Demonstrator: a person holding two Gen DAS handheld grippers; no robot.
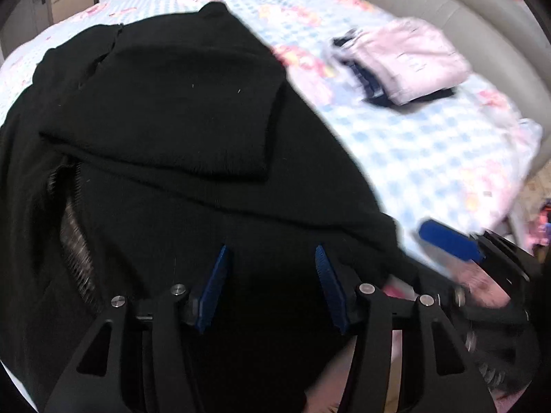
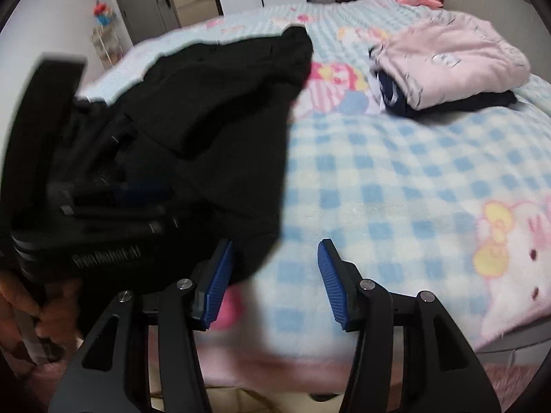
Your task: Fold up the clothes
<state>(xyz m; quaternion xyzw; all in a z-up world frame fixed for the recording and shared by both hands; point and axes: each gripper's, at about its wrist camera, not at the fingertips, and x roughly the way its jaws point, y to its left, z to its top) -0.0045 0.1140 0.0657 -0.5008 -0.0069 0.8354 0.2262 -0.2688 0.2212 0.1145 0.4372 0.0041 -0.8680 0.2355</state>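
- Writing: white lettering on the left gripper's black body, lower left of the right wrist view, blurred and upside down; cannot read it. A small pale label on the pink folded garment [image 2: 447, 60], unreadable.
- Black garment [image 1: 165, 110]: lies on the blue-checked blanket [image 1: 413, 144], filling the left and centre of the left wrist view. Long axis runs from lower left to upper centre of the frame; a folded-over flap lies across its middle.
- Left gripper [image 1: 272, 285]: jaws apart, blue pads over black cloth at the bottom centre; whether the pads press on it cannot be told.
- Right gripper [image 2: 273, 282]: jaws apart over the blanket, nothing between them; black garment edge just beside the left pad.
- Folded stack, pink over dark navy, upper right, well apart from the black garment.
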